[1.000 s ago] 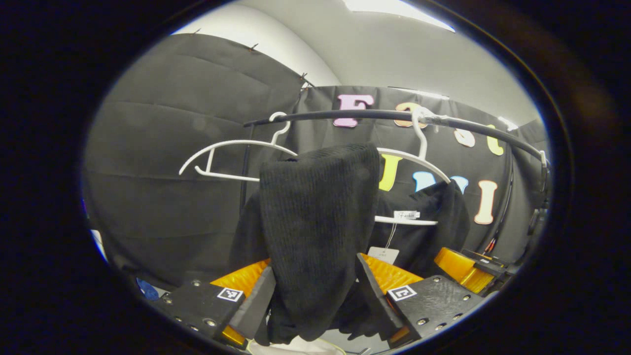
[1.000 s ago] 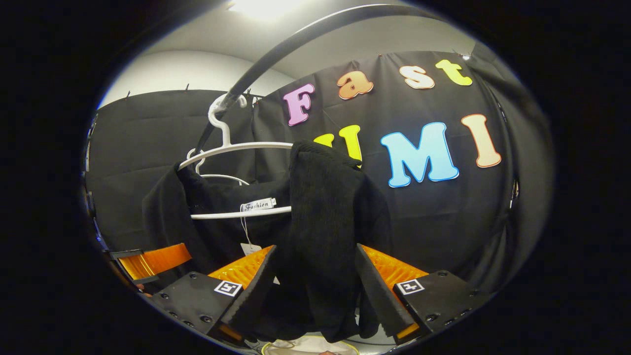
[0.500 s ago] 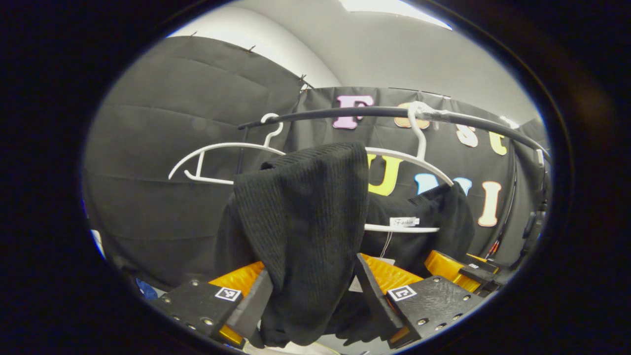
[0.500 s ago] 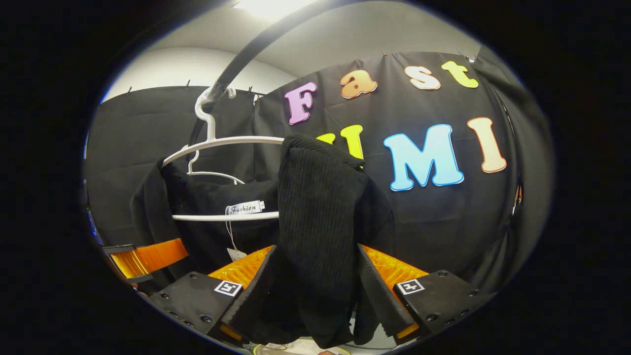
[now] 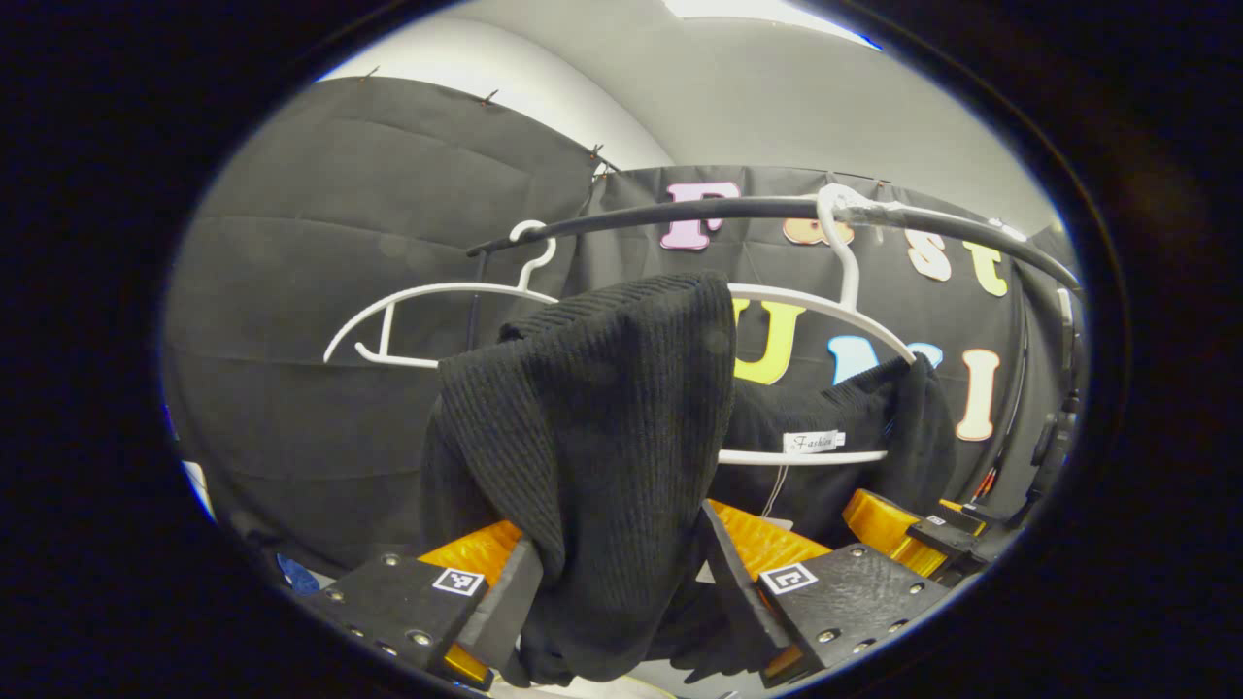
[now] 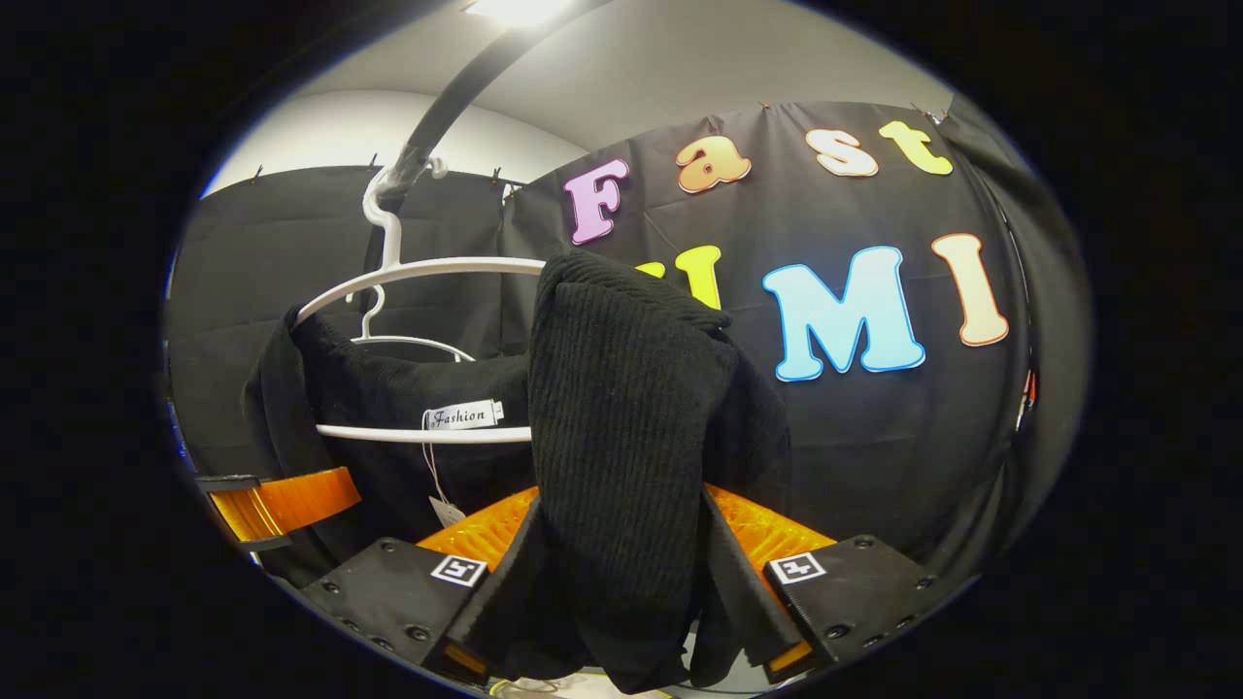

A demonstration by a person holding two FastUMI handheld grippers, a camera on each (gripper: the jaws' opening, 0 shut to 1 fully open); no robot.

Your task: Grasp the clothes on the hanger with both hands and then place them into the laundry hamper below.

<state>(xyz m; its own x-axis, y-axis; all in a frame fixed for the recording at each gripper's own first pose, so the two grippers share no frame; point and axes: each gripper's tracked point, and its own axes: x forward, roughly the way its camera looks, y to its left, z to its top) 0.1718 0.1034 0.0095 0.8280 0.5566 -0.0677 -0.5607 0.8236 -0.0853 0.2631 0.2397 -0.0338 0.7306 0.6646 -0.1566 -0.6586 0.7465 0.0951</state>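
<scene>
A black knit garment (image 5: 602, 437) hangs on a white hanger (image 5: 806, 306) under a black rail (image 5: 738, 209). My left gripper (image 5: 621, 592) is shut on the garment's near shoulder, the cloth bunched between both fingers. In the right gripper view the same garment (image 6: 621, 437) drapes over the white hanger (image 6: 427, 272), and my right gripper (image 6: 621, 602) is shut on its other shoulder. The other gripper (image 5: 913, 529) appears at the lower right of the left gripper view, and at the lower left (image 6: 277, 500) of the right gripper view. A white neck label (image 6: 464, 416) sits between the two holds.
A second, bare white hanger (image 5: 427, 320) hangs on the rail to the left of the garment. Black cloth walls stand close behind the rail. A paper tag (image 6: 447, 510) dangles below the neck label.
Both grippers have kept their hold while the garment's shoulders bunch wider over the hanger. The hanger and rail have shifted slightly in both views.
</scene>
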